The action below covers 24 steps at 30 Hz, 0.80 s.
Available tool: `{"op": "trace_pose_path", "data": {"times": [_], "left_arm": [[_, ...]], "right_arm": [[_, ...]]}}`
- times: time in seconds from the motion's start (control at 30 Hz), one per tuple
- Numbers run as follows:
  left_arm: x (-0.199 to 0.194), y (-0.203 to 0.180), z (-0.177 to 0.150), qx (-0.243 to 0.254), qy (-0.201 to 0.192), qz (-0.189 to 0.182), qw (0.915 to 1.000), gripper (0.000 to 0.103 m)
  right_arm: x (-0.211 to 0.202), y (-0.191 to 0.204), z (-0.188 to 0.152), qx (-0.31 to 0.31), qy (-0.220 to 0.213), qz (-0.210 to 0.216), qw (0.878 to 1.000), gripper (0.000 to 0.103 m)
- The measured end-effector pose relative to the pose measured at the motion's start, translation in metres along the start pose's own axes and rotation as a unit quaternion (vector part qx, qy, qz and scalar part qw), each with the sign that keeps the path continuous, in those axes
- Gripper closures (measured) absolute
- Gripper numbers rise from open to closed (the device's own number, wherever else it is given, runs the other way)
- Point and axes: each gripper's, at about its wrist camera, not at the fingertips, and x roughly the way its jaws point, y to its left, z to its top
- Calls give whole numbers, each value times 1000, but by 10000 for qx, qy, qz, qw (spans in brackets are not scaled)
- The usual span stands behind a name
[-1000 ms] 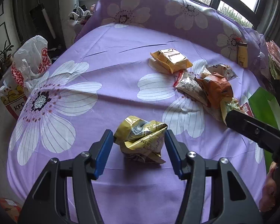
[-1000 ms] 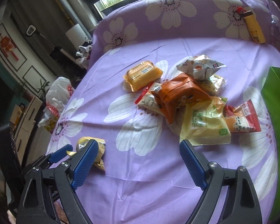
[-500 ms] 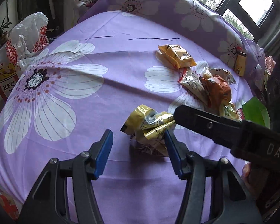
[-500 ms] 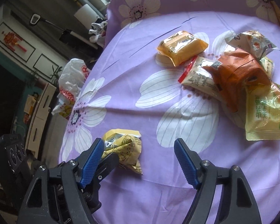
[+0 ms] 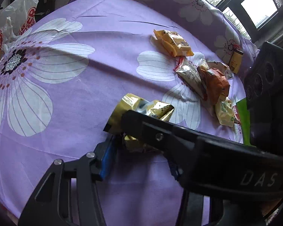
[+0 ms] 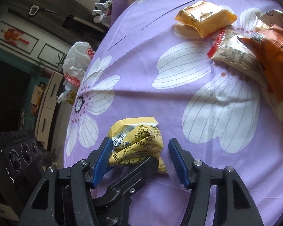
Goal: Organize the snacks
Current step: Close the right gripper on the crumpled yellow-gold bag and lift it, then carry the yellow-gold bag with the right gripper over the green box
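A crumpled yellow snack packet (image 5: pixel 141 109) (image 6: pixel 137 143) lies on the purple flowered cover (image 5: pixel 66 98). My left gripper (image 5: pixel 139 156) straddles its near end with jaws closing; a dark gap shows beside the left pad, and the right pad is hidden. My right gripper (image 6: pixel 140 160) also brackets the packet, jaws closing. Its left pad touches the wrapper and its right pad stands apart. One black finger (image 5: pixel 160 133) of the right gripper crosses the left wrist view over the packet. Several other snack packets (image 5: pixel 203 79) (image 6: pixel 235 52) lie piled to the right.
An orange-yellow packet (image 6: pixel 205 17) sits apart at the pile's far end. A green bag (image 5: pixel 244 120) stands past the pile. A small yellow carton (image 5: pixel 235 60) lies near the far edge. A white and red plastic bag (image 5: pixel 18 18) hangs off the left side.
Both grippers have dropped closer to the crumpled packet. The right gripper swung left from the pile until its jaws bracket the packet, crossing the left view. Both jaws have narrowed.
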Motion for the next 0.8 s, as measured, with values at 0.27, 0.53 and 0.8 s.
{"op": "trace_pose_path", "data": {"times": [0.27,0.53,0.8], "left_arm": [[-6,-11,-3,281,-129,24,9995,61],[-40,-60,-7,827,-710,-243,9937,61],[-52,-133,-13,1521,-926,-640,9819,61]], "right_arm": [[-7,2,-8,-44,-182,89,9998,48],[-68,10,-19,-283,-943,19,9951,48],[-143,-8,-37,-178,-1692,-261,9851,48]]}}
